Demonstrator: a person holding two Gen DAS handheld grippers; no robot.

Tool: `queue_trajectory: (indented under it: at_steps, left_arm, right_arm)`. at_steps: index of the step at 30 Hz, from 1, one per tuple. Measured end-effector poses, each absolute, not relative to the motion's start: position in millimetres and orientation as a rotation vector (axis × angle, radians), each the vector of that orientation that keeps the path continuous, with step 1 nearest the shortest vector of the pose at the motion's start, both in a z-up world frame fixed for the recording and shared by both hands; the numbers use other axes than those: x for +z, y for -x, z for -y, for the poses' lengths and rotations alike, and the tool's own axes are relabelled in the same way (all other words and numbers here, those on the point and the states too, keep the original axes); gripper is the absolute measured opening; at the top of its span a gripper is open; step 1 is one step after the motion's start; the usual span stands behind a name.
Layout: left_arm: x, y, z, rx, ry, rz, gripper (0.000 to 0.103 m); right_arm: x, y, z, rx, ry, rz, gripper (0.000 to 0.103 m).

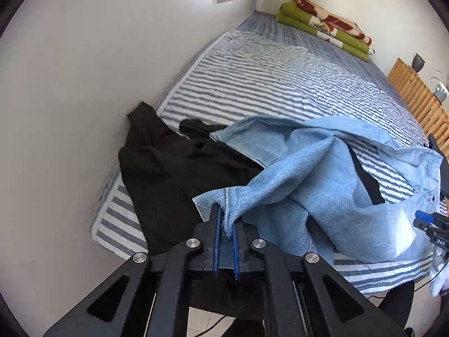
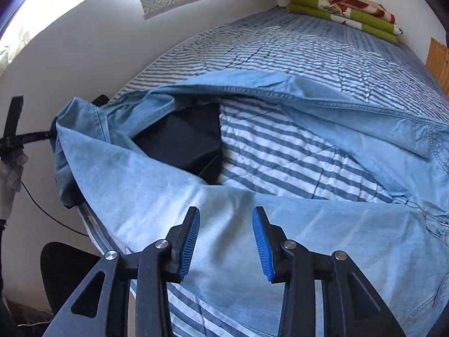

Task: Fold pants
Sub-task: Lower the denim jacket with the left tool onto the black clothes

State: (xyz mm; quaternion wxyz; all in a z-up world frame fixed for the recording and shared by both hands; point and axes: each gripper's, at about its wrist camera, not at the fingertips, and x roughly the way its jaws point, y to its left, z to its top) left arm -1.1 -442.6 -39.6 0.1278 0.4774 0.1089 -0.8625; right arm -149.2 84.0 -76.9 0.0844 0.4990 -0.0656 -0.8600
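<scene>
The pants (image 1: 322,174) lie across the near end of the bed (image 1: 280,84), partly over dark clothes (image 1: 174,174) at their left (folded blankets (image 1: 325,28) sit at the far end).

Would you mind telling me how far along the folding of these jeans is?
Early stage. Done: the left tool has clamped a hem corner of the light blue jeans. In hand: the right tool hangs open above the denim, gripping nothing. Left: the jeans lie crumpled across the striped bedspread and black garment, with no fold made.
</scene>
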Motion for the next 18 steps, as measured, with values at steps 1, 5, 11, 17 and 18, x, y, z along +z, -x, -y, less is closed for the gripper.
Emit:
queue_trajectory:
  at_steps: [1,5,11,17,18]
  left_arm:
    - [-26.9,-4.9,445.5,-2.520,-1.354,-0.320,0.007]
    - [26.8,-43.6,458.9,-2.571,-1.262,-0.308,0.006]
    - [26.1,-64.0,462.3,-2.481,-1.339,-0.192,0.007]
    - [-16.6,-40.3,465.0,-2.397,-1.427,-0.202,0.006]
    - [-19.5,-38.8,465.0,-2.390,-1.427,-0.208,0.007]
  right_arm:
    - [-83.9,148.3,-80.4,-2.544,-1.512,0.181,0.036]
    - [-107.4,134.9,-67.1,-2.385,-1.607,0.163,0.036]
    - [-70.9,115.6,-88.1,-2.370,-1.463,0.228,0.036]
    - [-47.6,165.7,-116.5,-2.475,-1.350,0.236,0.047]
    - [-51.6,175.0,-111.9,-2.450,-1.353,0.213,0.048]
